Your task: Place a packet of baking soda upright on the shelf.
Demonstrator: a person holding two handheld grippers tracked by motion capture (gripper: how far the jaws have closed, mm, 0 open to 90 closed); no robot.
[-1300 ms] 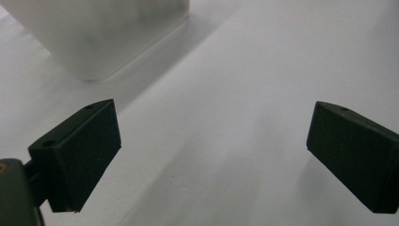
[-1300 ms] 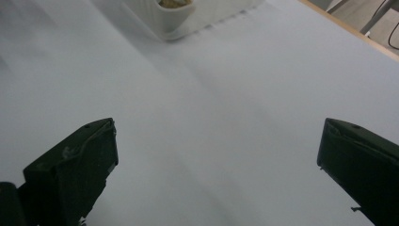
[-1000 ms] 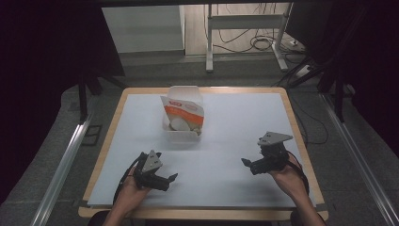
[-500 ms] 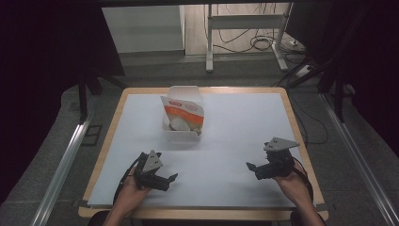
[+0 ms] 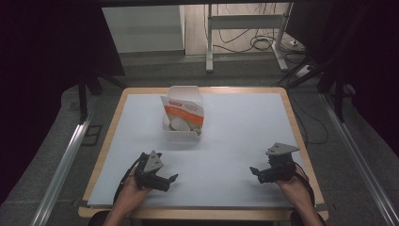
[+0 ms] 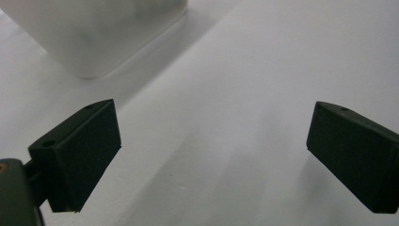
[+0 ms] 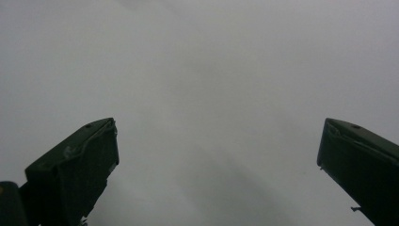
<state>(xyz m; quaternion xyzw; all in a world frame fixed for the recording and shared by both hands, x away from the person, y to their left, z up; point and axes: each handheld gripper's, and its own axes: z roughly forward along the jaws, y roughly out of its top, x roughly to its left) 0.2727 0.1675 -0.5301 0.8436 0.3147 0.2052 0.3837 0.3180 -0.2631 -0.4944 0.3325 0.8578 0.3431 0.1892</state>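
black jaws wide apart on left tool [image 6: 211, 155] & right tool [image 7: 216, 169], both empty, over white table [image 5: 244, 127].

Your forearms run off the bottom edge of the high view. Beyond your left tongs [image 6: 211, 155], the white container [image 6: 101, 33] is blurred and cut by the top edge of the left gripper view. Inside the container, the print on the orange-and-white packet [image 5: 184, 115] is too small to read. Ahead of your right tongs [image 7: 216, 165], the worktop [image 7: 211, 70] is a featureless grey blur.
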